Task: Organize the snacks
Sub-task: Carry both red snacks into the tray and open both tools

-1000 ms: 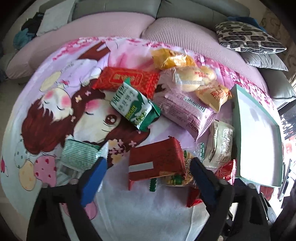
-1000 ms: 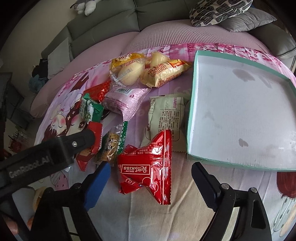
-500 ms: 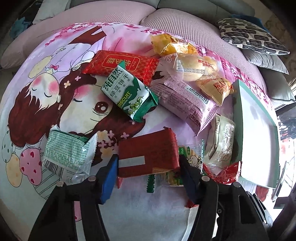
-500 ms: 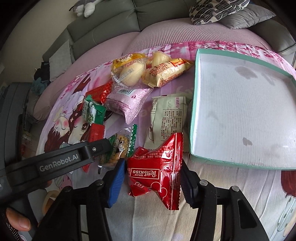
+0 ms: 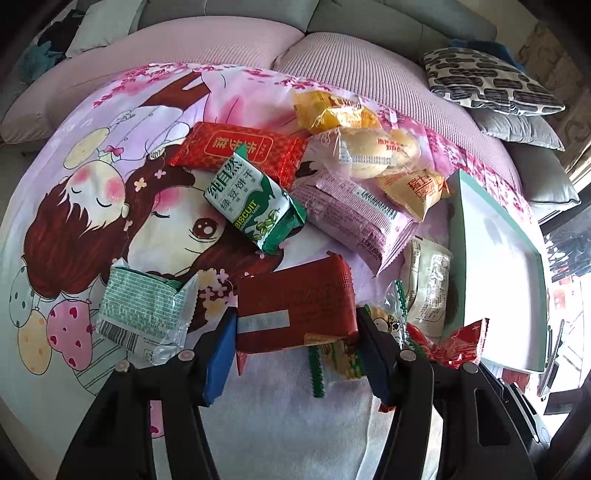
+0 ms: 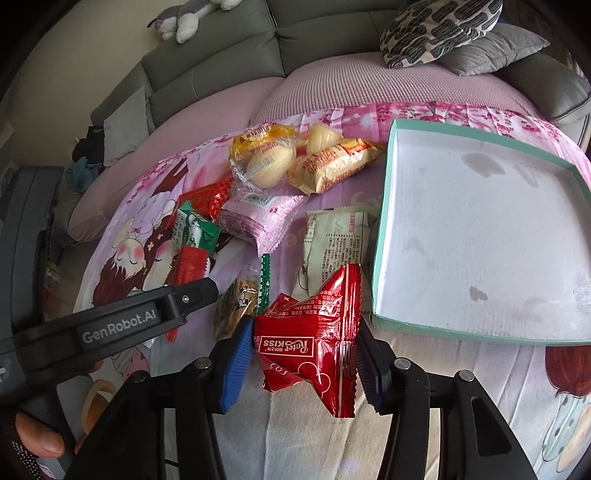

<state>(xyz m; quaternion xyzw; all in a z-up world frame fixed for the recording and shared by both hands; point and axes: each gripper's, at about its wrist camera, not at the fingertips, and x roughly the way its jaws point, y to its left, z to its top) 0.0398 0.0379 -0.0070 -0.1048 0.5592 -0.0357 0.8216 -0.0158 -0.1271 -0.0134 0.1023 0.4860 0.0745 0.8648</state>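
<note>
A dark red snack packet (image 5: pixel 295 299) lies on the cartoon-print cloth, and my left gripper (image 5: pixel 295 354) is shut on it, one pad against each side. In the right wrist view a shiny red Kiss packet (image 6: pixel 314 325) sits between the jaws of my right gripper (image 6: pixel 303 365), which are closing, with both pads touching its sides. The teal-rimmed white box (image 6: pixel 384 221) lies just right of it and holds nothing. The left gripper's black body (image 6: pixel 122 325) reaches in from the left.
Loose snacks lie behind: a green biscuit pack (image 5: pixel 255 206), a red flat pack (image 5: pixel 240 147), a pink pack (image 5: pixel 351 214), yellow bread packs (image 5: pixel 376 151), a pale pack (image 6: pixel 332 243) and a green-white pack (image 5: pixel 144 314). Sofa cushions (image 6: pixel 436 29) stand at the back.
Both grippers went from wide open to closed in on their packets: the left around the dark red packet, the right around the red Kiss packet. Neither hand has shifted much.
</note>
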